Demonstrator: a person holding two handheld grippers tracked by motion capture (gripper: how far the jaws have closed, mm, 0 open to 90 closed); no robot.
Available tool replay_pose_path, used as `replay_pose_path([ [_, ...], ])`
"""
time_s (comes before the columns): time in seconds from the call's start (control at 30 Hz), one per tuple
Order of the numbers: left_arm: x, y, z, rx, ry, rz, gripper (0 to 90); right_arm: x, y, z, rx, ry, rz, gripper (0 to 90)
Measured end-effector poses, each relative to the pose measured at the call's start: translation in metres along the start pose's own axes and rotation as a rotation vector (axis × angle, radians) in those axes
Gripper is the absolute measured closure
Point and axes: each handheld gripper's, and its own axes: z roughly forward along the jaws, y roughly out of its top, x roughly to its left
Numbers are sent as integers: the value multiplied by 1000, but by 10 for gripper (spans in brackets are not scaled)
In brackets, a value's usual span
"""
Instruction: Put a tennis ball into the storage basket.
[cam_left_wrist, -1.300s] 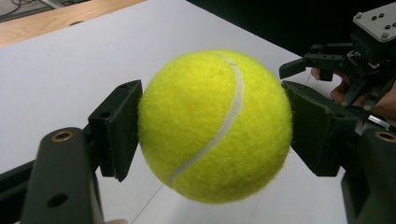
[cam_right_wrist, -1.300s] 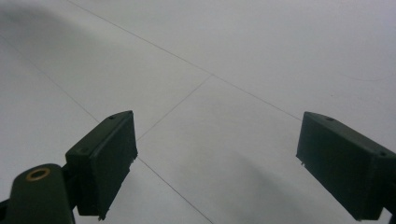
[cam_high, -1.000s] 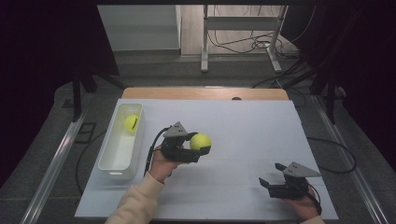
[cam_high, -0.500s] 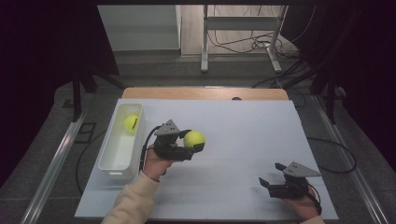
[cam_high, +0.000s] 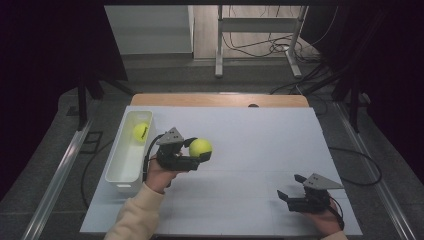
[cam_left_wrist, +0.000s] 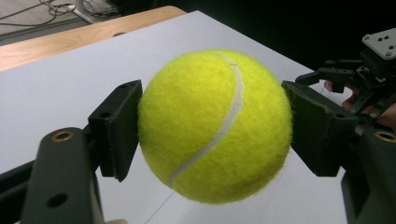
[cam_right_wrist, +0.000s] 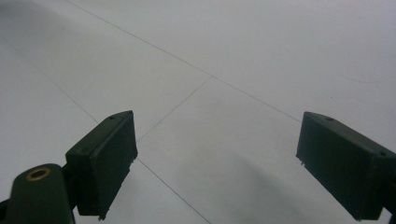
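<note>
Since the earlier frames the left gripper has carried its tennis ball leftward across the table, closer to the white bin; the right gripper has stayed where it was. In the left gripper view, the 2 black pads press on opposite sides of the tennis ball, which hangs clear of the white table top with its curved seam facing the camera. In the high view that gripper sits just right of the bin, near its long wall, with the person's cream sleeve coming in from the bottom edge.

The right gripper stands with its jaws wide apart and nothing between them, above bare white table top crossed by thin lines. In the high view it rests low at the near right part of the table, well apart from the ball.

Farther out, a 2nd tennis ball lies inside the bin at its far end. Beyond the white surface runs the table's wooden edge.
</note>
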Motion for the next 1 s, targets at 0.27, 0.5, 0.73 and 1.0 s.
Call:
replay_pose_path([
  [0.27,3,2,-9,-18,17,2,255,0,0,0,2,-1,-2,127],
  [0.5,4,3,-13,-24,30,9,255,0,0,0,2,-1,-4,127],
  [0.73,6,4,-19,-35,43,5,255,0,0,1,3,0,-5,127],
  [1.0,9,4,-26,-42,54,2,255,0,0,1,4,0,-5,127],
])
